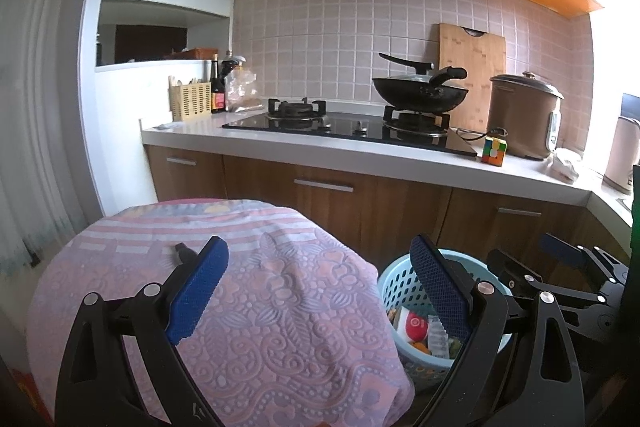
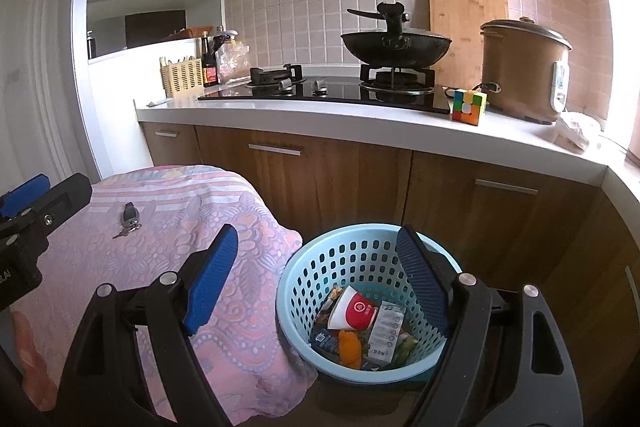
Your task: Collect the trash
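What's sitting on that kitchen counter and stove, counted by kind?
Wok: 1
Cutting board: 1
Rice cooker: 1
Puzzle cube: 1
Sauce bottle: 1
Utensil basket: 1
Total: 6

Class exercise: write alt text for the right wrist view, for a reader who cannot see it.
An open, empty right tool hangs over a light blue perforated plastic basket holding a red-and-white paper cup, orange peel and wrappers, beside a pink patterned cloth-covered table with a black car key, facing a kitchen counter.
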The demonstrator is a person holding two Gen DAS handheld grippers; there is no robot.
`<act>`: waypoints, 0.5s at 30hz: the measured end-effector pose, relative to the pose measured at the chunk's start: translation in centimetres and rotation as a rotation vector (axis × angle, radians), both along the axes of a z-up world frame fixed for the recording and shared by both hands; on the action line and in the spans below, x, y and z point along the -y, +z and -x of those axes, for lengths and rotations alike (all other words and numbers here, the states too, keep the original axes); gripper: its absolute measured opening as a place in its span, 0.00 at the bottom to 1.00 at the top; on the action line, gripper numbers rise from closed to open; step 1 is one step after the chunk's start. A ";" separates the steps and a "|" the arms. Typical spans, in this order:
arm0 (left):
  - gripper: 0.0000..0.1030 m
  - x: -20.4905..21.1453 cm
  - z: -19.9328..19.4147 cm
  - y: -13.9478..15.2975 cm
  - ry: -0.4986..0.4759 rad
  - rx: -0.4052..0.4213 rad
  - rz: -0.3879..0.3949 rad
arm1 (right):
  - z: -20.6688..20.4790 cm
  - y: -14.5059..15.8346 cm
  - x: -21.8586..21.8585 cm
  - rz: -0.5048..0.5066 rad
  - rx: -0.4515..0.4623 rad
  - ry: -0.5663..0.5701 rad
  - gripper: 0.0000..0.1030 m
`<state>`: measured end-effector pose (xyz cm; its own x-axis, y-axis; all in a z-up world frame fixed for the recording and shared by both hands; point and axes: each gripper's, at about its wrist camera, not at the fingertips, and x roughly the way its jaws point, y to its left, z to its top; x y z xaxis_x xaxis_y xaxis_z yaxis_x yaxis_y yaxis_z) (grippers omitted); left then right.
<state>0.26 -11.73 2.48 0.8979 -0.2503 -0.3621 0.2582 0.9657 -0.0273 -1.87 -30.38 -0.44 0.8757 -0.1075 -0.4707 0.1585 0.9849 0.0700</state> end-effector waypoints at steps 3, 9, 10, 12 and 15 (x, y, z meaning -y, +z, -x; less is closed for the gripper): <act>0.87 -0.2 -0.2 0.0 0.002 -0.004 0.003 | 0.0 0.2 -0.2 0.003 0.006 0.001 0.75; 0.87 -0.7 -0.4 0.0 0.007 -0.008 0.010 | 0.0 0.4 -0.4 0.007 0.011 0.001 0.75; 0.87 -0.8 -0.4 0.0 0.009 -0.008 0.011 | -0.1 0.4 -0.5 0.009 0.010 0.001 0.75; 0.87 -0.9 -0.4 0.0 0.014 -0.007 0.014 | -0.2 0.4 -0.7 0.011 0.008 0.004 0.75; 0.87 -1.3 -0.3 0.1 0.018 -0.005 0.015 | -0.3 0.5 -1.1 0.015 0.009 0.014 0.75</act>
